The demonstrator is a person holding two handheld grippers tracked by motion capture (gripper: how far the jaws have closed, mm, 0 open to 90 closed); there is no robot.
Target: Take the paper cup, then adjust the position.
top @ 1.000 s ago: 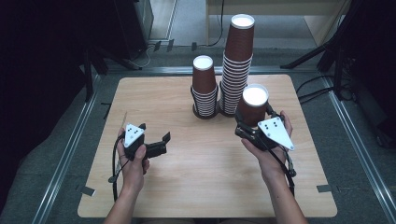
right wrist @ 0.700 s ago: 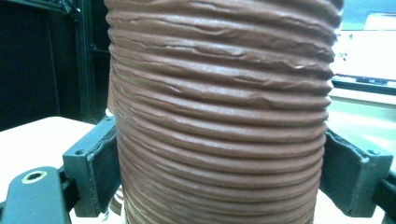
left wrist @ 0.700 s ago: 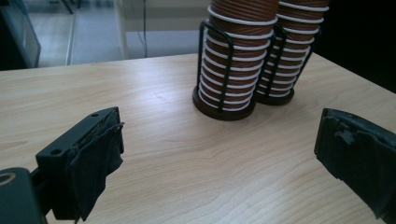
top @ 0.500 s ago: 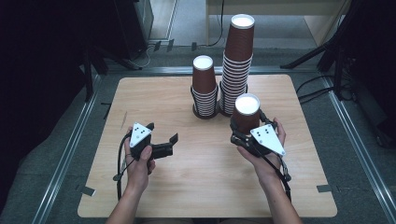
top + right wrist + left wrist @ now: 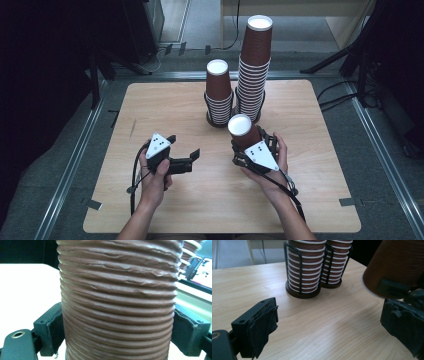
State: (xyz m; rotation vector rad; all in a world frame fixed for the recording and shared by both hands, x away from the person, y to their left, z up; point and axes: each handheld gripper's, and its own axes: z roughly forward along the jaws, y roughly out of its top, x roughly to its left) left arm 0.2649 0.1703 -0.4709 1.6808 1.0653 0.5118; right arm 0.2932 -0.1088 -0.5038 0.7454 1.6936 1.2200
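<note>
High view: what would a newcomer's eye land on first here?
Two towers of ribbed brown paper cups in black wire holders stand at the wooden table's far middle, the taller stack right of the shorter stack. Nearer, the right tool grips a single ribbed brown paper cup, while the left tool gapes empty.

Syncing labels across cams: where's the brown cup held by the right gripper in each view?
High view: the held cup sits right of centre, in front of the two racked cup stacks.
Left gripper view: upper right corner.
Right gripper view: centre, between both fingers.
Shared landmark: the cup stacks, in all three views.
</note>
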